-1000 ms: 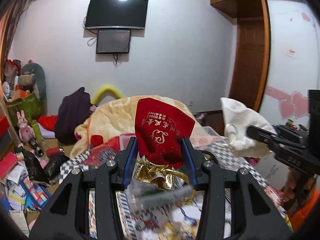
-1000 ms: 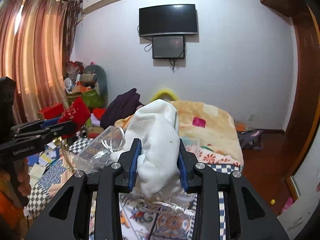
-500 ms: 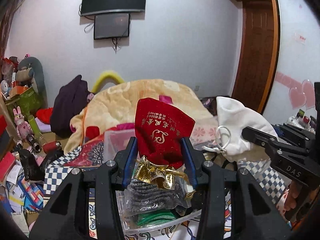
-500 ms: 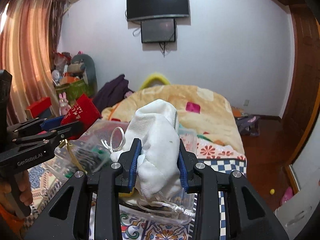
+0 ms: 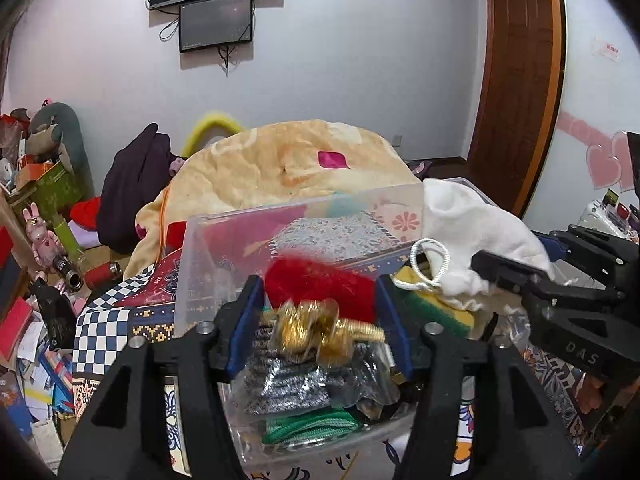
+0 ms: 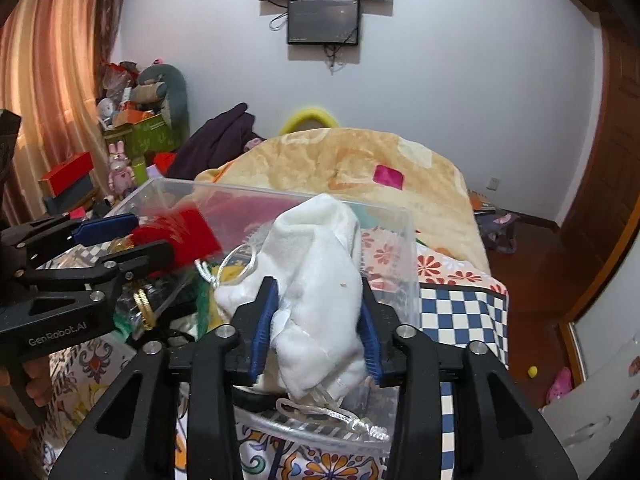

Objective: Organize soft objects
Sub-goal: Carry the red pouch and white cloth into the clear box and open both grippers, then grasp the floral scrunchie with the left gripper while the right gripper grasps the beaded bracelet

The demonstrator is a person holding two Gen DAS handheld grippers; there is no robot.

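Both grippers have dropped from mid-air toward the bin (image 5: pixel 192 264) since a second ago, and we now look down into it, so we judge both pouches are close to release. Its clear walls rest on the patterned bedspread (image 5: pixel 112 320), with silver and green soft items already piled inside. Our right gripper (image 6: pixel 316 324) is clamped on the white pouch (image 6: pixel 320 272), which hangs over the bin's near right side. Our left gripper (image 5: pixel 320 312) pinches the red pouch (image 5: pixel 320 284), its gold cord (image 5: pixel 324 332) bunched between the blue pads (image 5: pixel 248 312), just above the contents.
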